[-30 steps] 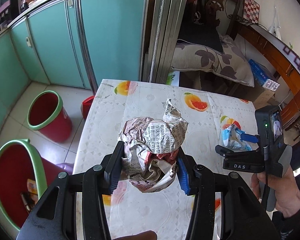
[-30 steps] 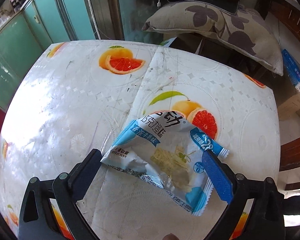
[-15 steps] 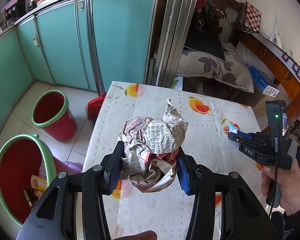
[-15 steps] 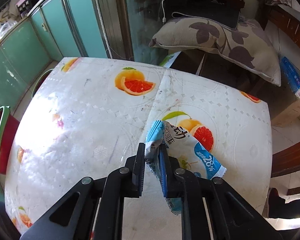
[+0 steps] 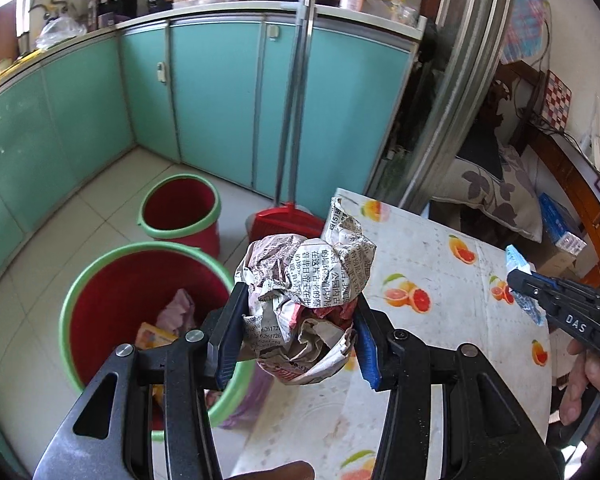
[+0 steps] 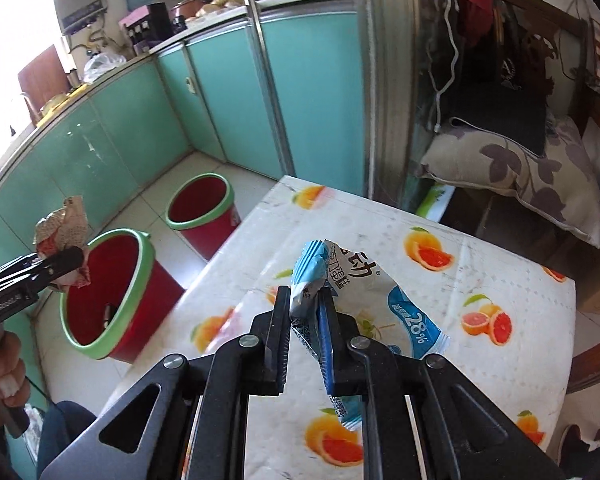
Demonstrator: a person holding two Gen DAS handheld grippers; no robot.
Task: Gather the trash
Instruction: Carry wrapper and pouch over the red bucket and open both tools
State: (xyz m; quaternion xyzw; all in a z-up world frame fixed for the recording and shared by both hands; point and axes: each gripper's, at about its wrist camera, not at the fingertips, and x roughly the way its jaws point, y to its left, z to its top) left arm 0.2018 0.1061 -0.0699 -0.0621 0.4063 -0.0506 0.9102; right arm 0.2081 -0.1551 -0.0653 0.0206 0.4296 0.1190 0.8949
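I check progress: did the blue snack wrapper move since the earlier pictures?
Yes. The blue snack wrapper lay flat on the table; now it hangs lifted above it.

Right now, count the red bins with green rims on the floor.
2. The nearer bin stands beside the table edge, with trash inside; the farther bin sits beyond it, near the teal cabinets. More could be hidden outside the view.

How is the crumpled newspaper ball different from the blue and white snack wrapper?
The crumpled newspaper ball is bulky, rounded and grey with black print; the blue and white snack wrapper is flat, thin and glossy. The ball hangs near the large red bucket; the wrapper hangs over the table. Each is clamped in a gripper.
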